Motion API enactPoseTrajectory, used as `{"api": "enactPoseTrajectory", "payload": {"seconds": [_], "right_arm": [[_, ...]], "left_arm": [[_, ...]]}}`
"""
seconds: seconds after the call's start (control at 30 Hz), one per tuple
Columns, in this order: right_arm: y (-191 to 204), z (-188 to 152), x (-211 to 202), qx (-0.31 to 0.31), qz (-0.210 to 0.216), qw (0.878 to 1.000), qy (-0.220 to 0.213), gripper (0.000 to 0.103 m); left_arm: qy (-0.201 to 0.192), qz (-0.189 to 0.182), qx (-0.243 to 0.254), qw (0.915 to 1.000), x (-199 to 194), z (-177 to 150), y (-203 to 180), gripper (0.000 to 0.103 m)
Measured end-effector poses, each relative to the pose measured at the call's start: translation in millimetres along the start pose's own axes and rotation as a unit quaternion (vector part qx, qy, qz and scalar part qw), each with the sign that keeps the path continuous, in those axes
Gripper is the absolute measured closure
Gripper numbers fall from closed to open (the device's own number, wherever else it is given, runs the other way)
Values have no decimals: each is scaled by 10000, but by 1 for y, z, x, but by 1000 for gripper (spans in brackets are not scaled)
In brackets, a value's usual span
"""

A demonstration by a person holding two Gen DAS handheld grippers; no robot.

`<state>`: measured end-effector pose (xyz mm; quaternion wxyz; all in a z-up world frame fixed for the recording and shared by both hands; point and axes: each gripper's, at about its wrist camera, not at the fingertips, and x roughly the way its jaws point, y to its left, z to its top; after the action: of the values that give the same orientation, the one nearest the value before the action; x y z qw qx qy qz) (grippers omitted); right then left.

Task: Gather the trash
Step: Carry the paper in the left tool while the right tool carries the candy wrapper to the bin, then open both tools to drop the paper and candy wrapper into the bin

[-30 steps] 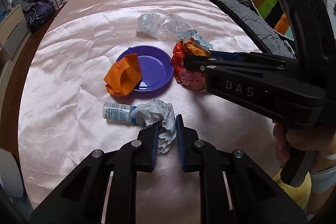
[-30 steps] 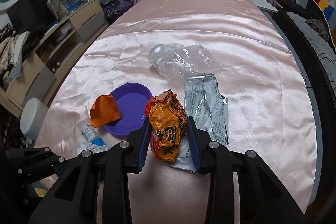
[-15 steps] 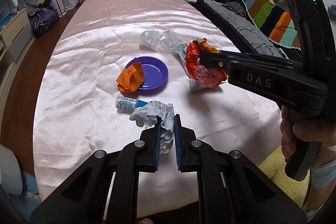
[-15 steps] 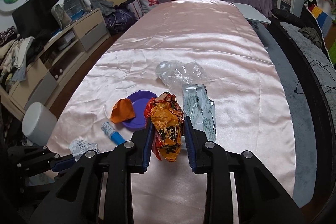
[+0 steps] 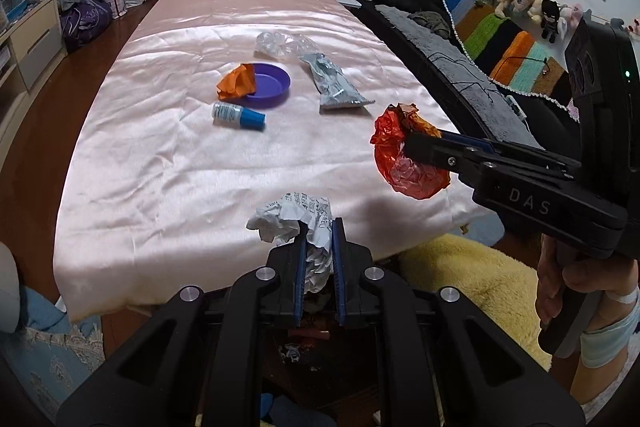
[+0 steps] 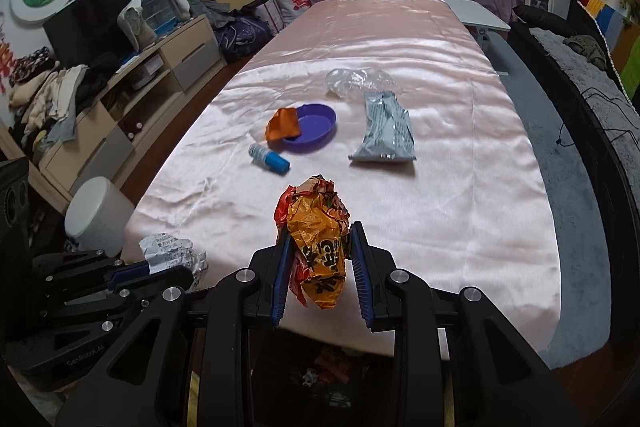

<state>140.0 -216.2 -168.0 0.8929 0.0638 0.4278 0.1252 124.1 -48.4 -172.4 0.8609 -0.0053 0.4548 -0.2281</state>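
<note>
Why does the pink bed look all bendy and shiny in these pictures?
Left wrist view: the fisheye lens bows the pink satin cover and darkens the corners; the crumpled paper casts a soft shadow. Right wrist view: same curving, window light glares on the far satin, and the orange wrapper up close stays sharp.

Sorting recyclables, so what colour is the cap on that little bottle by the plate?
Blue, on the small white-labelled bottle; clearest in the right wrist view.

The right gripper (image 6: 320, 259) clamps a crumpled orange snack wrapper (image 6: 318, 243) above the near edge of the pink-covered table (image 6: 460, 211); to its left, the left gripper (image 6: 160, 269) pinches a wad of printed paper (image 6: 172, 251)
</note>
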Motion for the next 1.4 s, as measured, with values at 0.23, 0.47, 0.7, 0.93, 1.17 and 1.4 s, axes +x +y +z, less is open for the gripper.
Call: {"api": "enactPoseTrajectory", "payload": {"seconds": [0.23,0.47,0.7,0.93,1.17,1.4], "right_arm": [[1,-49,-4,149,90,9994,293,73],[-6,-88,3,349,16,9974,636,73],[-15,-119,16,568,-127,9935,979,73],[-16,-130,26,598,-158,9908,1201,71],[-20,-128,26,742,-151,9901,1184,52],[-29,-124,21,936,-169,9897,1073,39]], "left_arm": [[232,-20,58,9997,0,-41,-13,92],[560,-107,-29,9984,14,-75,-17,92],[947,-193,-197,9951,38,-101,-13,92],[1300,-235,-256,9909,57,-114,-16,91],[1335,-157,-325,9904,59,-115,-12,67],[1220,-12,-333,9920,52,-111,-7,50]]}}
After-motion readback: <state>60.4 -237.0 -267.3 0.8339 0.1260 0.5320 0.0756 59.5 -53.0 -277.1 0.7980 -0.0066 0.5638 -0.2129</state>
